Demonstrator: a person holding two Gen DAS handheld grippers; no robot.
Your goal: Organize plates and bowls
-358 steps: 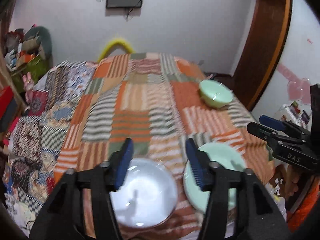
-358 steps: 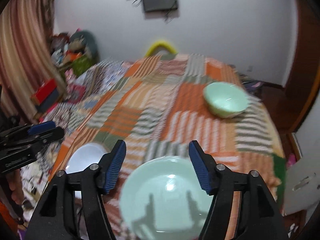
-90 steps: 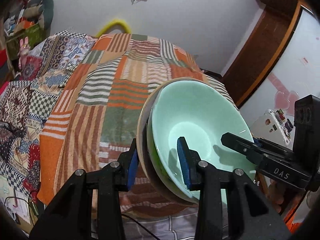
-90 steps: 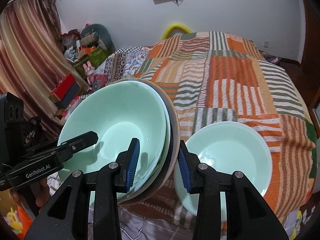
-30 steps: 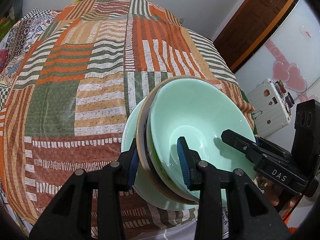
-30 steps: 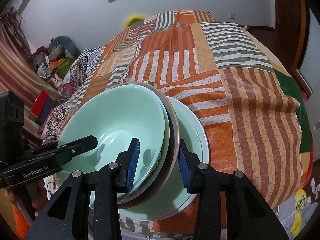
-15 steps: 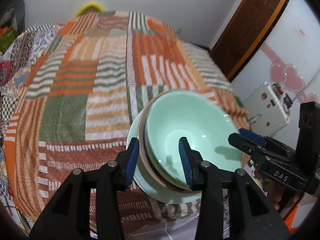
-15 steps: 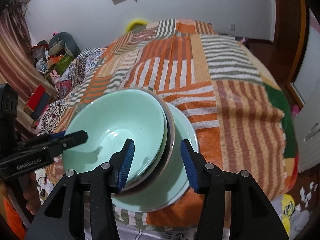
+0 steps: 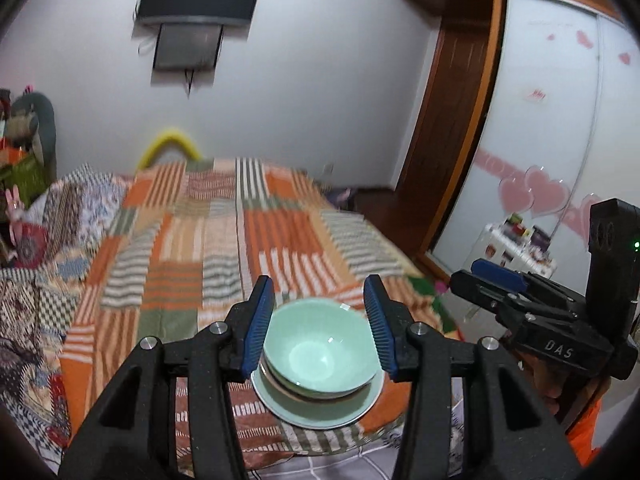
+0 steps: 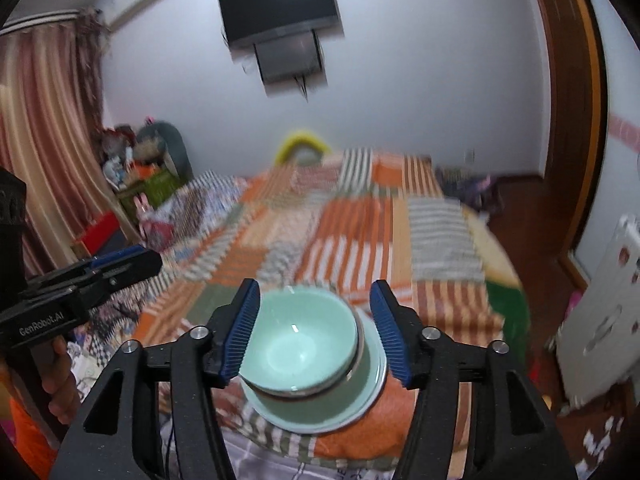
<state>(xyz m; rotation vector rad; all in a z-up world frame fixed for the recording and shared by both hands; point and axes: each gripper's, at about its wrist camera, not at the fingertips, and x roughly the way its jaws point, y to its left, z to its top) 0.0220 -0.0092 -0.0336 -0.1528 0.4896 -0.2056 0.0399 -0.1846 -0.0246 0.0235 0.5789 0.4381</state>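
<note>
1. The left gripper (image 9: 319, 325) fills the near foreground of the left wrist view. Its jaws are apart and opening, its blue pads (image 9: 258, 324) touch nothing, and the dishes show in the gap well below them.
2. The right gripper (image 10: 316, 332) stands the same way in its own view: jaws apart and opening, nothing between the pads but air, the dishes seen beyond.
3. Each gripper shows in the other's camera: the right one at the right edge of the left view, held in a hand (image 9: 548, 380); the left one at the left edge of the right view, with a hand (image 10: 60, 376) under it.
4. The stack sits on the bed (image 9: 180, 264), at its near edge and toward the right. A mint-green bowl (image 9: 320, 350) is on top, nested in a brown-rimmed bowl (image 10: 356, 364) of which only the rim shows. Both rest on a pale green plate (image 9: 320, 412) that sticks out all around them.
5. A patchwork quilt (image 10: 360, 232) of orange, green and white stripes covers the bed.
6. A heap of toys and boxes (image 10: 136, 168) lies far left of the bed, next to a striped curtain (image 10: 44, 128).
7. A yellow arch (image 9: 170, 145) rises behind the far end of the bed.
8. A dark screen (image 10: 280, 8) hangs on the far white wall, and a wooden door frame (image 9: 444, 128) stands to the right.
</note>
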